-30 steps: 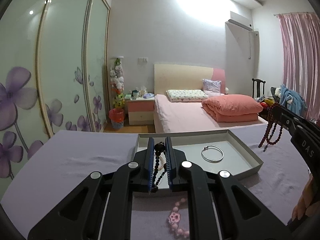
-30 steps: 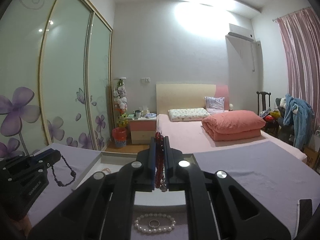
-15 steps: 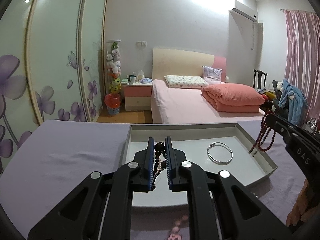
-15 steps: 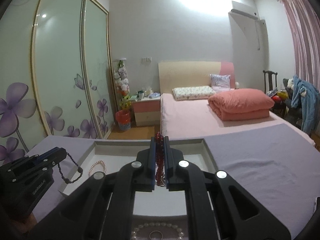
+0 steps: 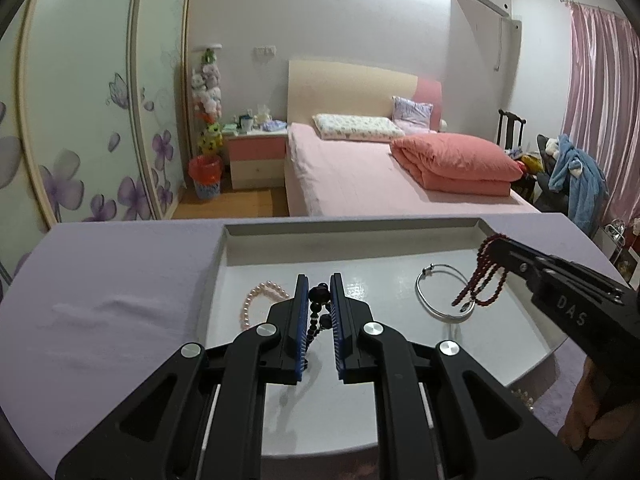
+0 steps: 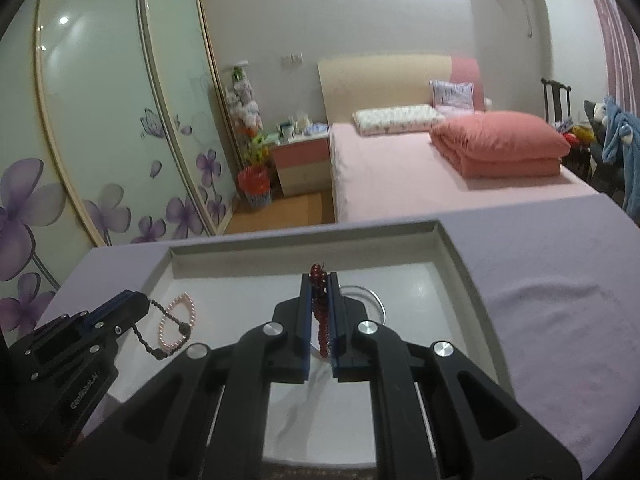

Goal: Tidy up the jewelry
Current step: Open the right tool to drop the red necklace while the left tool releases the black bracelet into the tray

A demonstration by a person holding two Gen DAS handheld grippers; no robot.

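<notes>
A shallow white tray (image 5: pixel 352 227) sits on a purple-covered table (image 5: pixel 120 280). My left gripper (image 5: pixel 319 286) is shut on a black bead string (image 5: pixel 318 312) and holds it above the tray's left half, beside a pink pearl bracelet (image 5: pixel 256 296) lying in the tray. My right gripper (image 6: pixel 319 280) is shut on a dark red bead string (image 6: pixel 320 312), hanging above a silver bangle (image 5: pixel 442 292) in the tray. The right gripper also shows in the left wrist view (image 5: pixel 496 240) with the red beads (image 5: pixel 482 276) dangling. The left gripper (image 6: pixel 140 304) shows in the right wrist view.
The purple table (image 6: pixel 560 280) extends on both sides of the tray (image 6: pixel 304 236). Beyond its far edge are a pink bed (image 5: pixel 380 176), a nightstand (image 5: pixel 256 156) and a red bin (image 5: pixel 206 176). A flowered wardrobe (image 5: pixel 80 120) stands on the left.
Both grippers have moved forward and down over the tray, each still holding its bead string. The tray now fills more of both views and the pearl bracelet has come into sight.
</notes>
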